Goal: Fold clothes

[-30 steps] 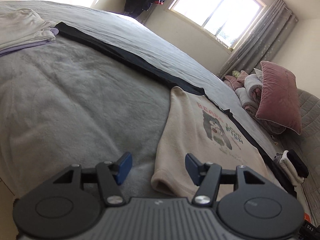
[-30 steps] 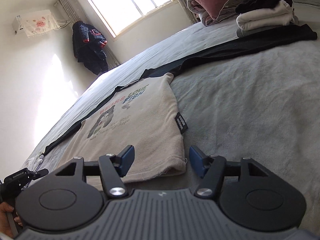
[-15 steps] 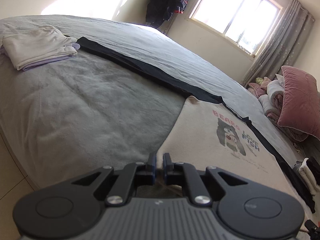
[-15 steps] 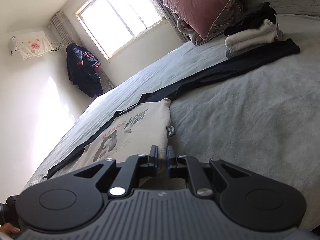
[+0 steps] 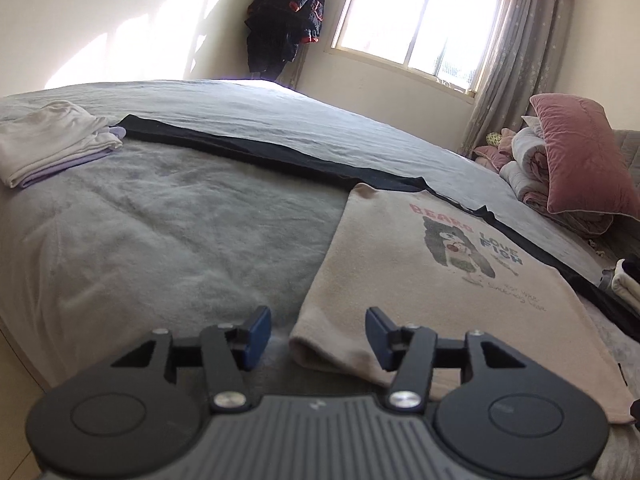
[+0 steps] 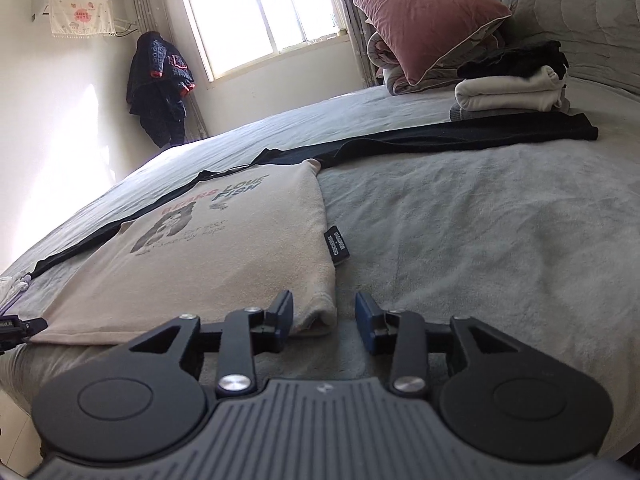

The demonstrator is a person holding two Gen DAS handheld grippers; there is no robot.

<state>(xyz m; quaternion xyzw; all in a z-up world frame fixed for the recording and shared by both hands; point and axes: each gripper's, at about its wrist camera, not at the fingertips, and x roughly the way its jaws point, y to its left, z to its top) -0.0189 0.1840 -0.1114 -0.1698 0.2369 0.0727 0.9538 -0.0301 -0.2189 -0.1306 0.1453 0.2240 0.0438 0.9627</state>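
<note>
While the beige shirt (image 5: 420, 280) with the bear picture lies flat on the grey bed (image 5: 160, 220), both grippers sit at its near corners. The left gripper (image 5: 316, 332) and right gripper (image 6: 323, 316) have just opened their jaws, gripping nothing.

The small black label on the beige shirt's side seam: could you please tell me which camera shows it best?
The right wrist view: the black label sticks out from the beige shirt there, facing the camera. The left wrist view shows the shirt's print but not the label.
</note>
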